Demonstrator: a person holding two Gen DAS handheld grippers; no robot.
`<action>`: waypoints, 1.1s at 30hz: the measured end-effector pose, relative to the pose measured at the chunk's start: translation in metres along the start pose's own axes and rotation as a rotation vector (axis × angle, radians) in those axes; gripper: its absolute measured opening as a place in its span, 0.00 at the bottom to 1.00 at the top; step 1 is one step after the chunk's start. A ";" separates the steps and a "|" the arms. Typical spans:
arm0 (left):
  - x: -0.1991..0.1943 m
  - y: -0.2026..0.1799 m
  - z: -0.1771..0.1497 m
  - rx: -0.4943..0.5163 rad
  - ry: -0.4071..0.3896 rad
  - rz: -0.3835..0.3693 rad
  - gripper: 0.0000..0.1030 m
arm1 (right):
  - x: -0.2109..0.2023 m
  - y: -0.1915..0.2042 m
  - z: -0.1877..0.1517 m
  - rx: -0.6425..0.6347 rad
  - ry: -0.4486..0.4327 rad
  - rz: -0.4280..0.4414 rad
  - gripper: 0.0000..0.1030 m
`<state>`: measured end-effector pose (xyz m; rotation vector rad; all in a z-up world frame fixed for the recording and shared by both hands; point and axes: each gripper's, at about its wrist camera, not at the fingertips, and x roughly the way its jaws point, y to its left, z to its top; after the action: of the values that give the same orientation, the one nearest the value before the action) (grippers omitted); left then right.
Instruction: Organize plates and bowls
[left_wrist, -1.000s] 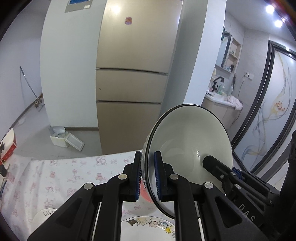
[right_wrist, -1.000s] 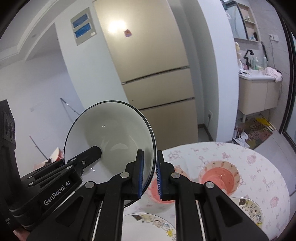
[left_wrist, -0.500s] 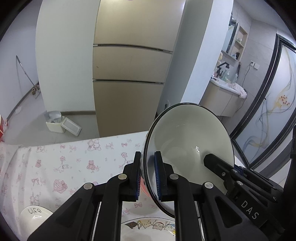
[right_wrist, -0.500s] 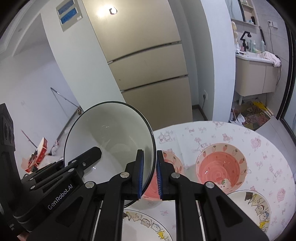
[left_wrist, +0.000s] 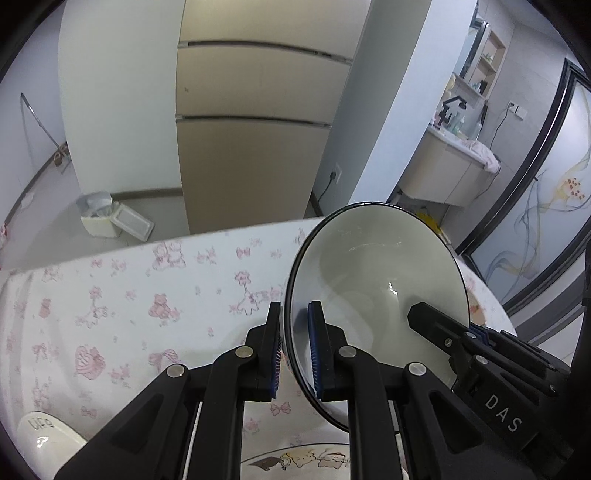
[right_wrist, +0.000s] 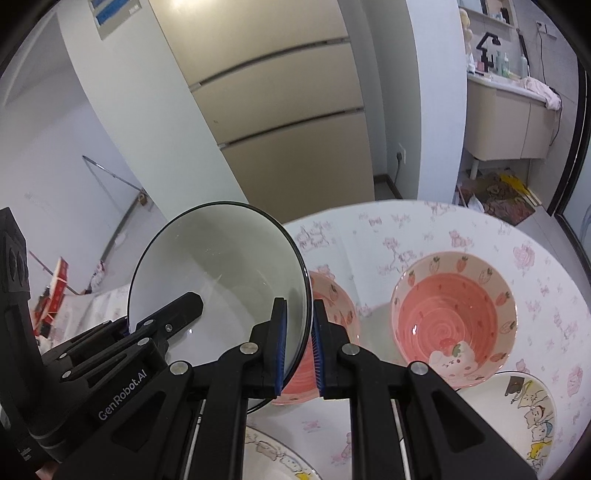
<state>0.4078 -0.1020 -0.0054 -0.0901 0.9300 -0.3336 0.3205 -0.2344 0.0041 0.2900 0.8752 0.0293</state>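
Note:
A white bowl with a thin black rim (left_wrist: 373, 295) (right_wrist: 218, 273) hangs tilted above the table, gripped from both sides. My left gripper (left_wrist: 294, 347) is shut on its left rim, and my right gripper (right_wrist: 298, 350) is shut on its right rim. Below and behind the bowl in the right wrist view sits a pink strawberry bowl (right_wrist: 334, 295), partly hidden. A second pink strawberry bowl (right_wrist: 454, 317) stands to its right. Cartoon plates lie at the near edge (right_wrist: 532, 410) (right_wrist: 280, 458) (left_wrist: 306, 461).
A round table with a white and pink printed cloth (left_wrist: 129, 295) (right_wrist: 546, 280) carries everything. A white dish with lettering (left_wrist: 44, 439) sits at its near left. Beyond the table are a beige fridge (left_wrist: 258, 122), a small bin on the floor (left_wrist: 99, 218) and a washbasin cabinet (right_wrist: 513, 122).
Both grippers have come down with the white bowl toward the table. More tablecloth and the pink bowls now fill the views. The grips on the rim are unchanged.

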 end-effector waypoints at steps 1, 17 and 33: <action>0.006 0.001 -0.001 -0.010 0.012 0.003 0.14 | 0.004 -0.001 -0.001 0.002 0.010 -0.006 0.12; 0.041 -0.011 -0.013 0.040 0.019 0.060 0.16 | 0.027 -0.005 -0.007 -0.020 0.063 -0.074 0.12; 0.057 -0.020 -0.021 0.080 0.019 0.131 0.17 | 0.029 -0.001 -0.005 -0.074 0.043 -0.159 0.15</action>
<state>0.4178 -0.1376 -0.0572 0.0468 0.9356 -0.2504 0.3347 -0.2296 -0.0210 0.1502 0.9359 -0.0795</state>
